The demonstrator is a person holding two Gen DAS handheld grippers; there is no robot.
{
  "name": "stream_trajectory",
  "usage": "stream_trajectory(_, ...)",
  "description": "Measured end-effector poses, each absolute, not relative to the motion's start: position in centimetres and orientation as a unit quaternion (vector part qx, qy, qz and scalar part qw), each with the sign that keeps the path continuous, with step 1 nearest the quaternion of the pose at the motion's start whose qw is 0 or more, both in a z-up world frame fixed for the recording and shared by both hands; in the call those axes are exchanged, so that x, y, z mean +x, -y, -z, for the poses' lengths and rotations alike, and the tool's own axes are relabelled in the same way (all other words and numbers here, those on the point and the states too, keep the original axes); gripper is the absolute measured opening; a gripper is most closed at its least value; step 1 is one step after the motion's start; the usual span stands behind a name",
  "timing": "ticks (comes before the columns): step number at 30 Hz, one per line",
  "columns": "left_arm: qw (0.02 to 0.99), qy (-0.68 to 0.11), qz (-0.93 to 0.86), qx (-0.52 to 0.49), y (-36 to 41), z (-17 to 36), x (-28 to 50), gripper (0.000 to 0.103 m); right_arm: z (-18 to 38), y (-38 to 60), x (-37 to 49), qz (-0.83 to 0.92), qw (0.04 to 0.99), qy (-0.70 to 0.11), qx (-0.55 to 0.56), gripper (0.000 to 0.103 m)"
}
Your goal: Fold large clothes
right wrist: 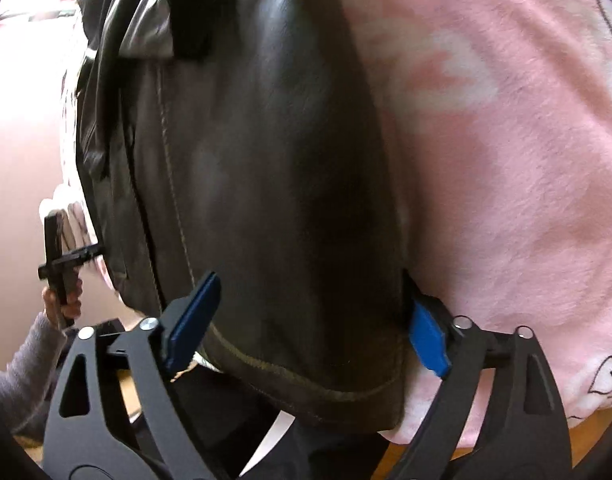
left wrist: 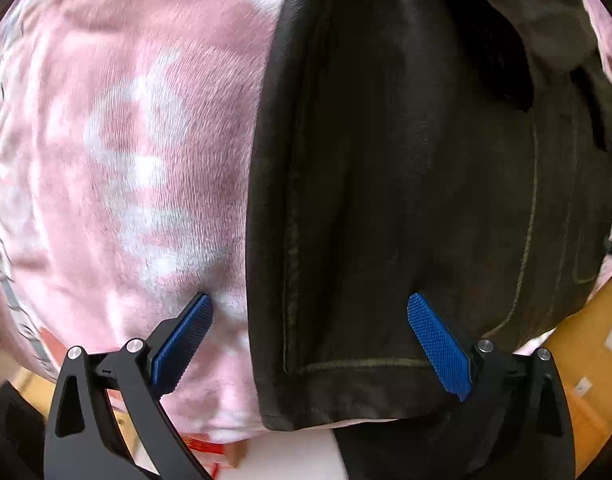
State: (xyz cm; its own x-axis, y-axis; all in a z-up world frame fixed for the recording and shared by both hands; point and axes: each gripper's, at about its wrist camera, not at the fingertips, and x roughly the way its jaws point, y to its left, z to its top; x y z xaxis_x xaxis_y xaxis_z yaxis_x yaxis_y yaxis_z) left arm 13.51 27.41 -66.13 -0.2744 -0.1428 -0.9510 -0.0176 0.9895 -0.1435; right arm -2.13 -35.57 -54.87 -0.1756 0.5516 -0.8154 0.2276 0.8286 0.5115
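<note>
Dark leather jacket (left wrist: 405, 200), stitched hem | fuzzy pink blanket (left wrist: 126, 140) | left gripper (left wrist: 309, 344), right gripper (right wrist: 311, 320) spread, gripping nothing

Dark brown leather jacket (left wrist: 405, 208), pale stitching, lying flat on pink fleece, hem nearest

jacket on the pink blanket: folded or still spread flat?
Partly folded. The dark jacket has a side panel doubled over its body, giving a long straight fold edge against the pink blanket; its upper end is blurred.

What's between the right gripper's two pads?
The dark leather jacket's hem corner, between the right gripper's open pads, lying on the pink blanket; right wrist view.
</note>
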Motion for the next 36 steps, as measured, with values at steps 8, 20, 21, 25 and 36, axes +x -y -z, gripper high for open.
stream_trajectory(8,0.588,-0.801,0.054,-0.098,-29.5,67.3,8.6,0.095,54.6,35.0,-4.5,-0.159,0.615,-0.733,0.244,0.087)
stream_trajectory(20,0.591,-0.790,0.095,-0.128,-31.8,66.4,5.5,0.095,55.6,36.4,-7.1,-0.165,0.567,-0.723,0.358,0.090)
stream_trajectory(21,0.592,-0.790,0.096,-0.127,-30.9,66.2,5.6,0.095,55.7,36.3,-7.1,-0.161,0.566,-0.724,0.359,0.090)
stream_trajectory(25,0.587,-0.796,0.089,-0.119,-29.2,65.7,7.2,0.095,56.1,34.4,-6.7,-0.154,0.588,-0.743,0.279,0.095)
stream_trajectory(36,0.616,-0.782,0.098,-0.016,-22.0,62.6,9.1,0.021,53.2,32.4,-7.4,-0.123,0.628,-0.738,0.216,0.035)
